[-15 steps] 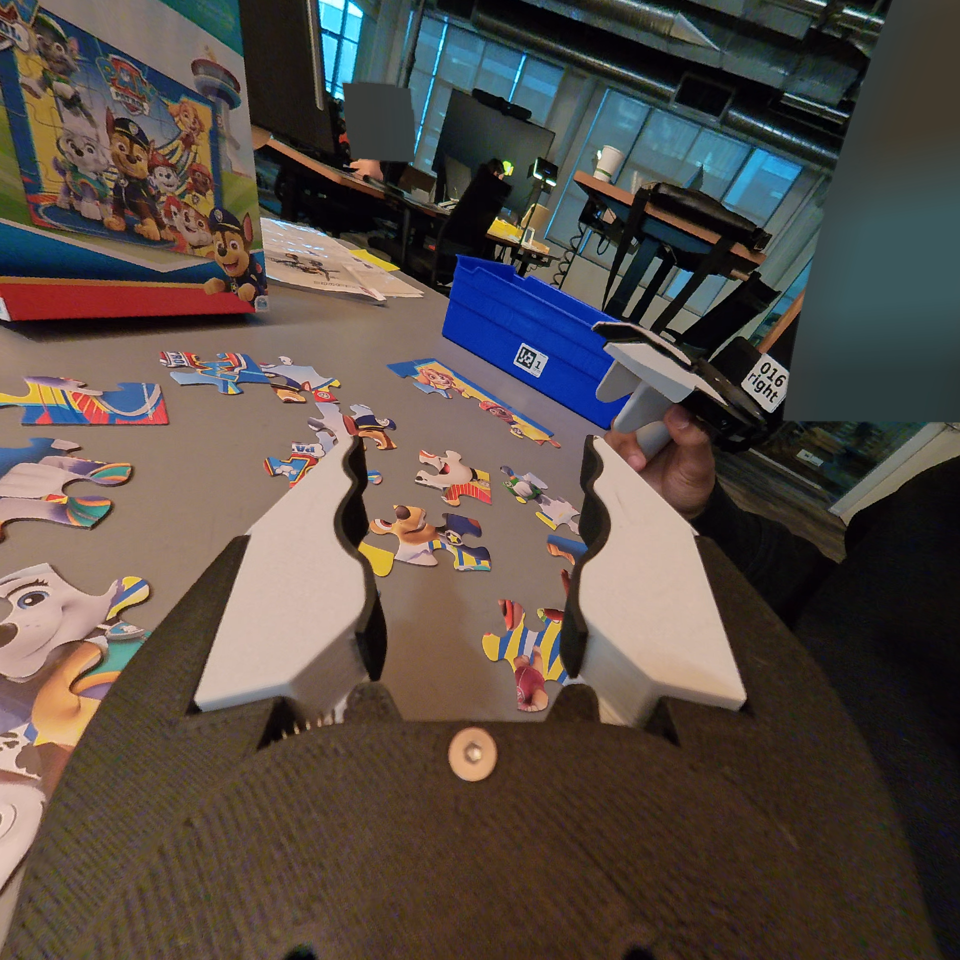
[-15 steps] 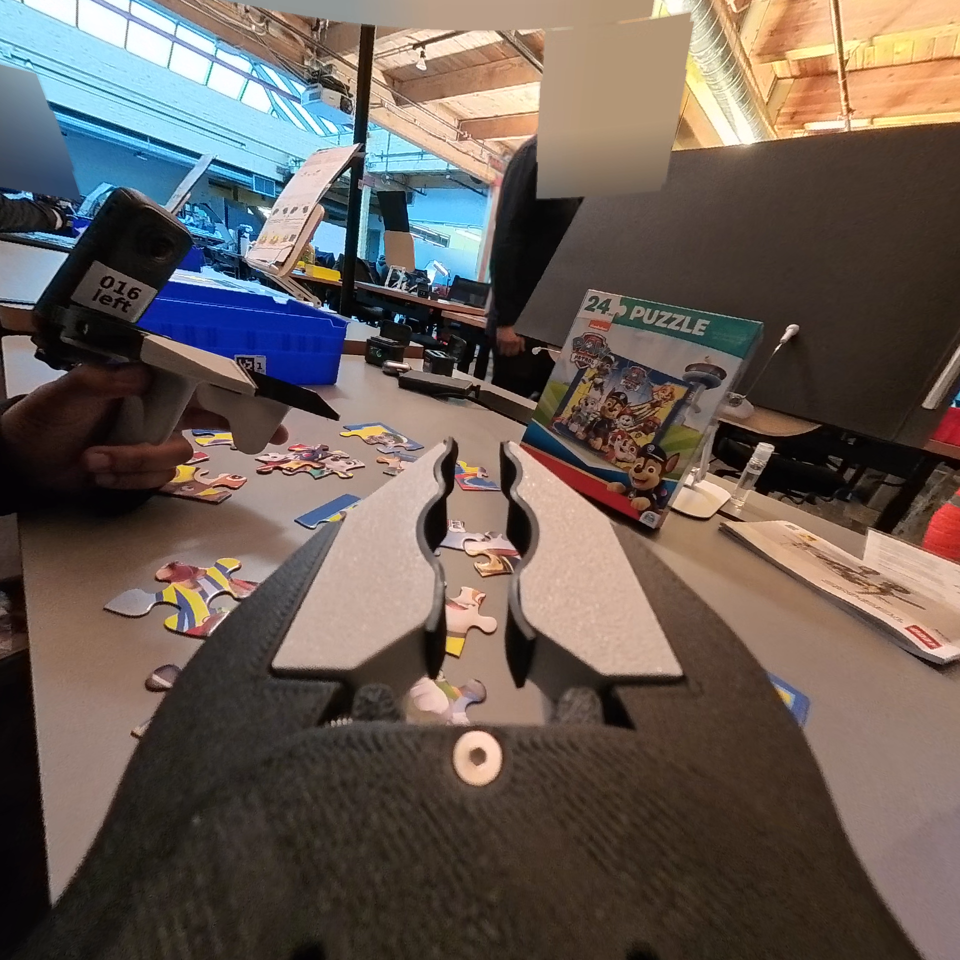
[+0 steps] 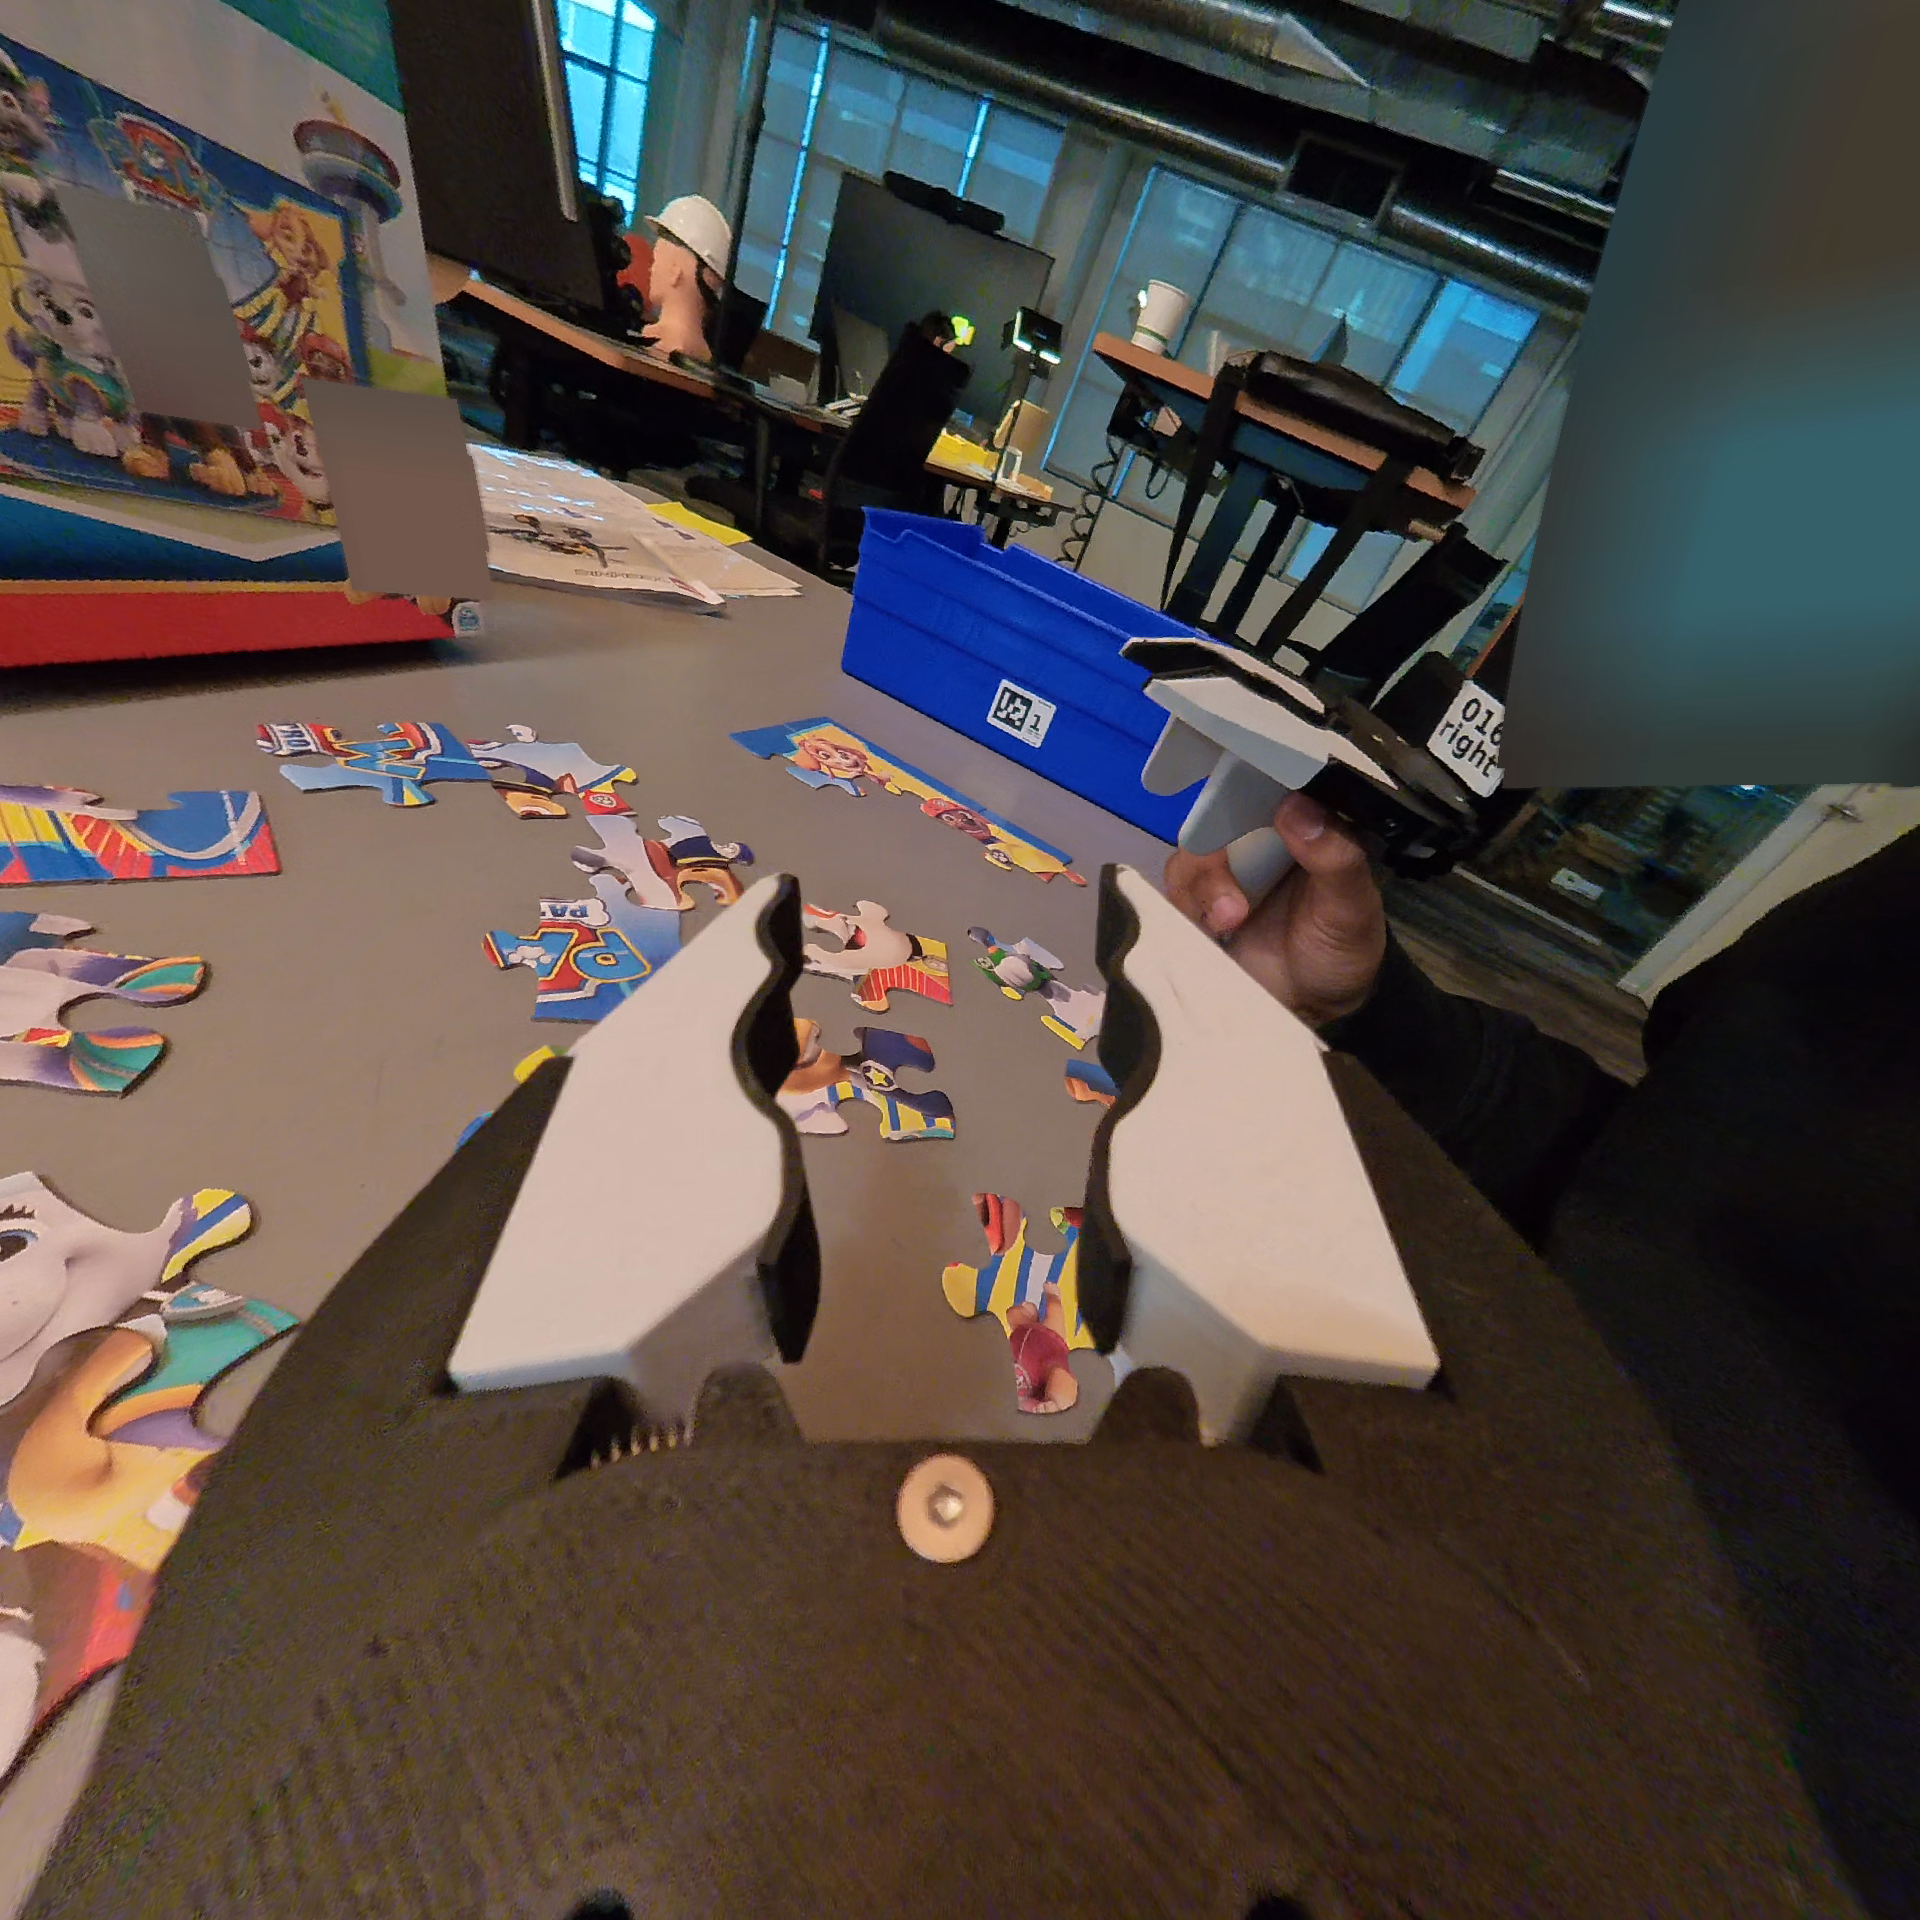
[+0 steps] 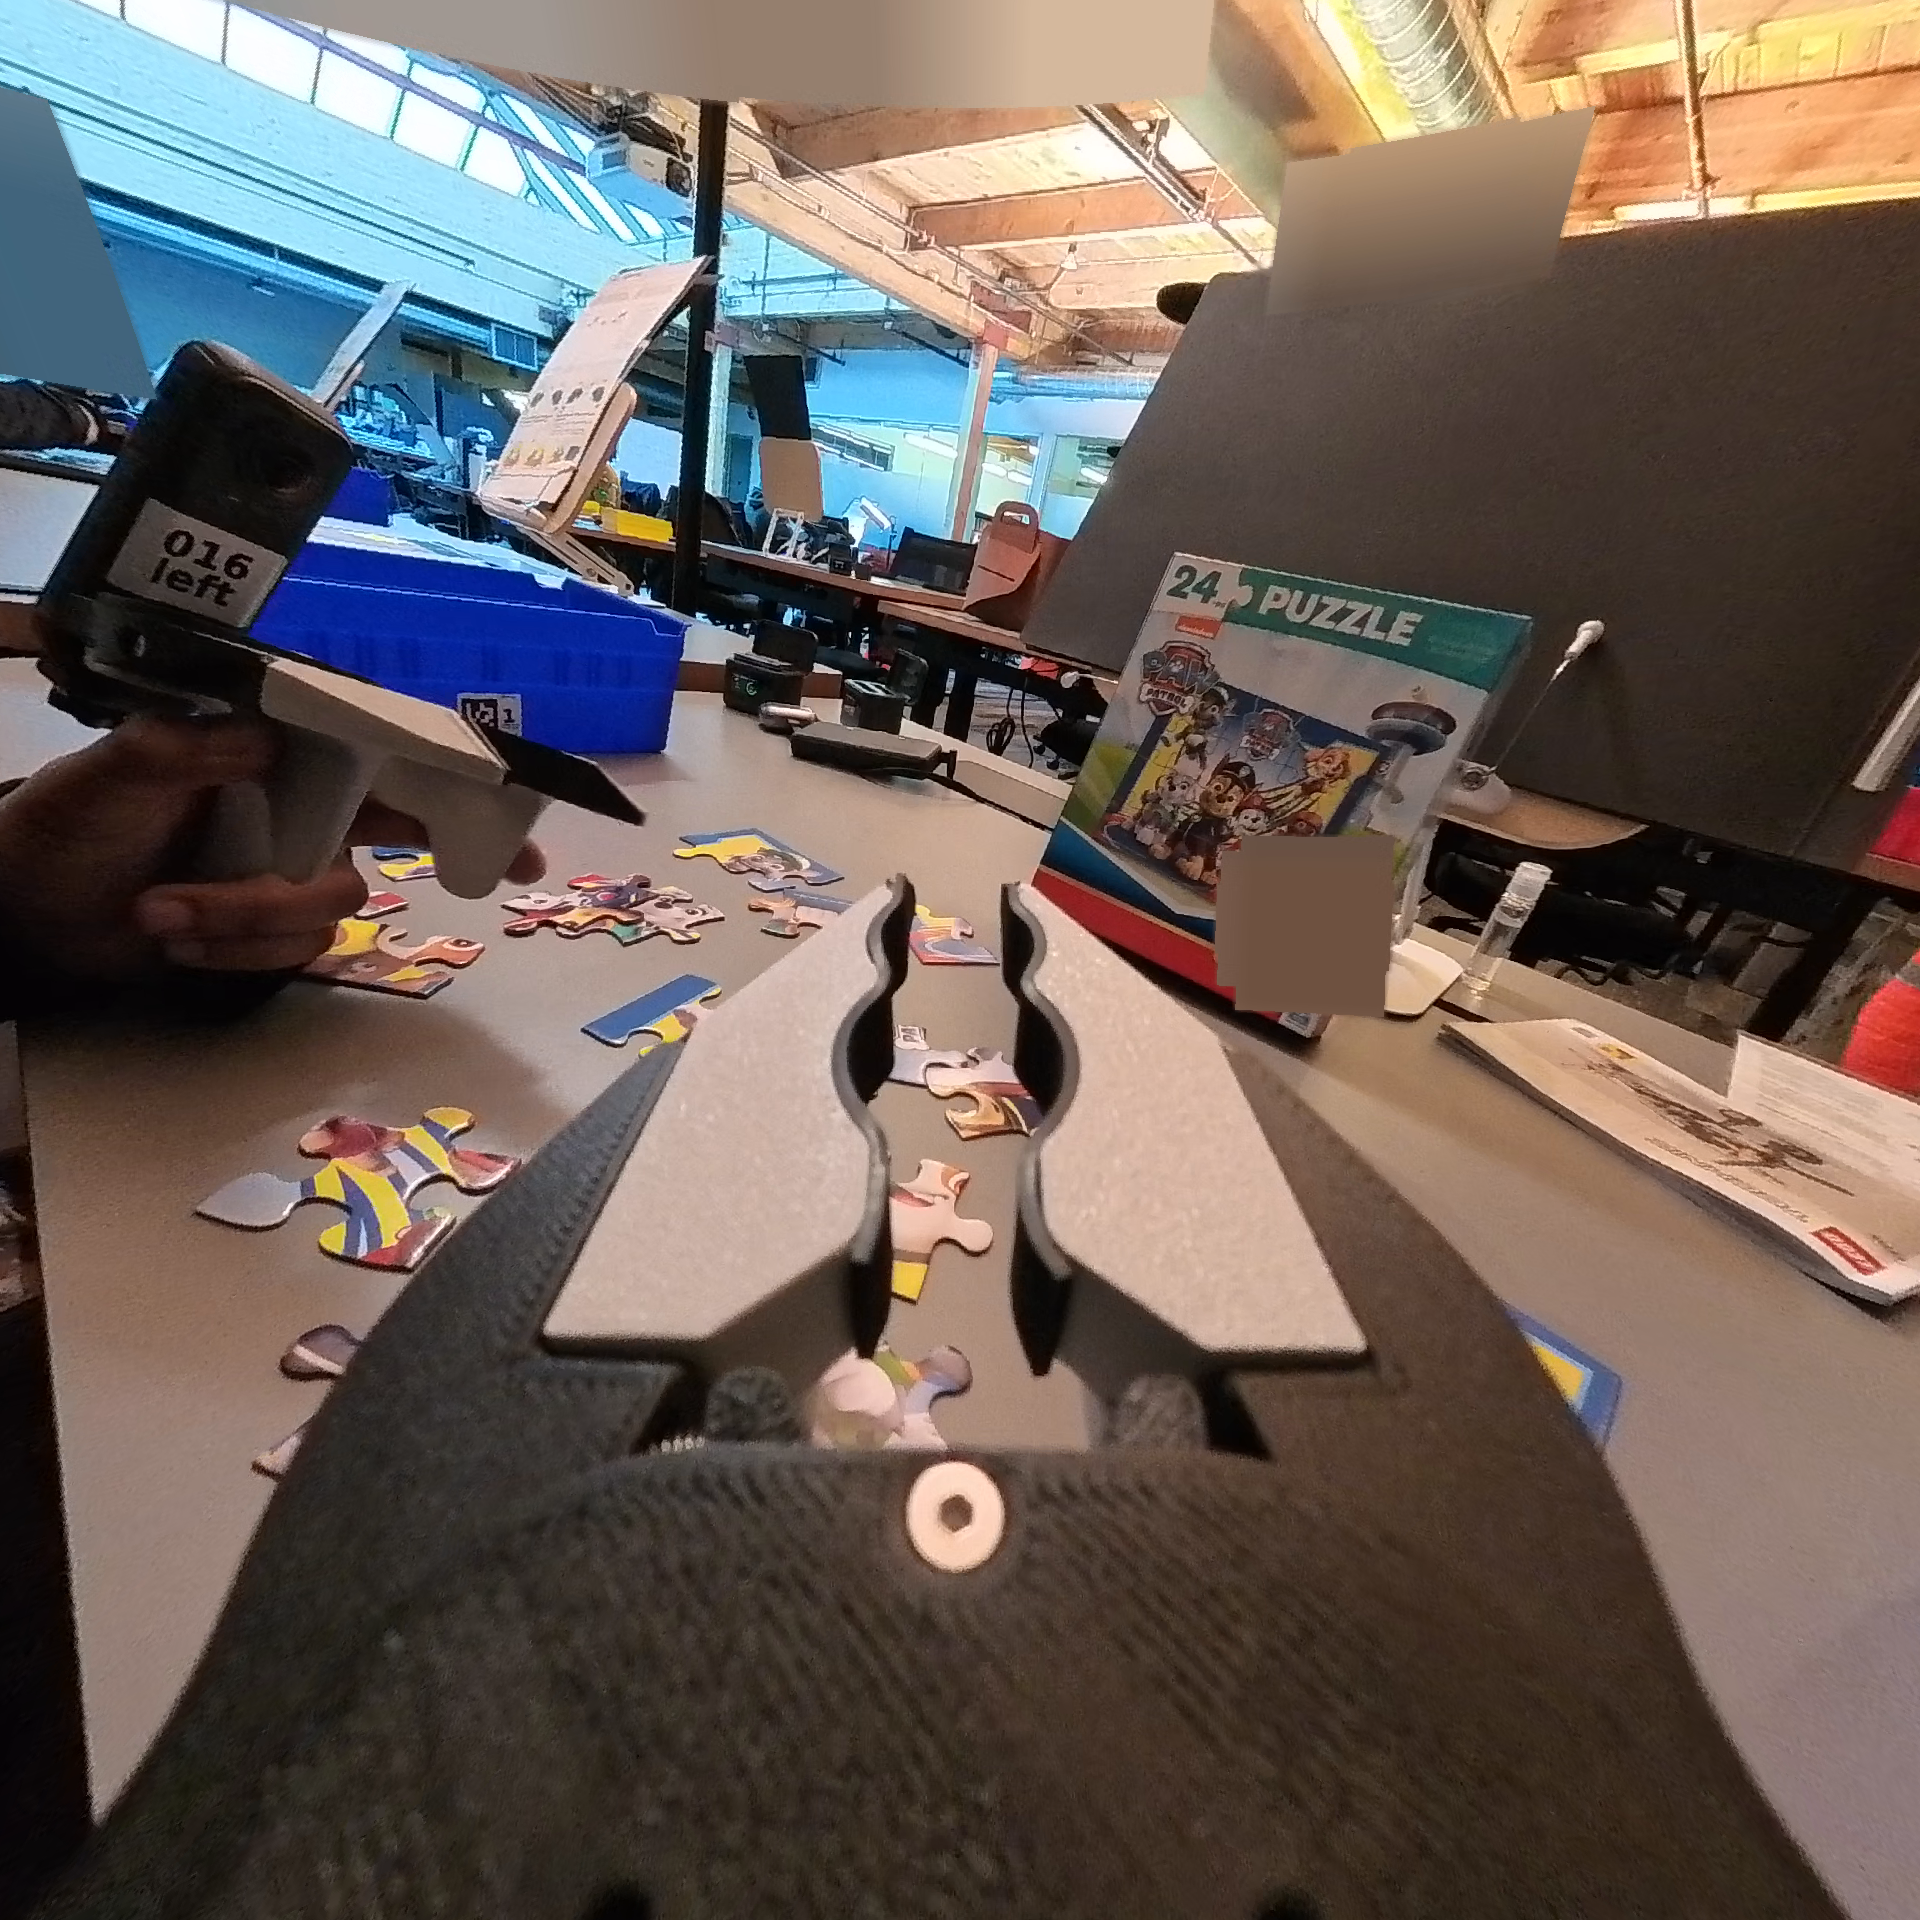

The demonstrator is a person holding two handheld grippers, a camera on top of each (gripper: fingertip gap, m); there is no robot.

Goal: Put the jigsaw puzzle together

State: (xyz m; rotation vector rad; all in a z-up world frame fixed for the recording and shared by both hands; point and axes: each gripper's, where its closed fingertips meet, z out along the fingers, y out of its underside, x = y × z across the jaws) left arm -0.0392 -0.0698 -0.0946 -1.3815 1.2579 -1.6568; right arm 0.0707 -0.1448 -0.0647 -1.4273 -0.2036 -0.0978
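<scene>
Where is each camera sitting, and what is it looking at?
Left wrist view: sits on the left tool, looking along its open fingers over puzzle pieces toward the blue bin; the hand holding the right tool shows.
Right wrist view: sits on the right tool, facing the puzzle box; the hand holding the left tool shows.
Both share the grey table, pieces, bin and box.

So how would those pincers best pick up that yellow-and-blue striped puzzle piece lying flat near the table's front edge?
Probably by its rim. The striped piece lies flat on the grey table, offering nothing to pinch from above. Its edge knobs stick out, so I'd come in low from the side, catch a knob, or slide the piece past the table's edge first.
</scene>
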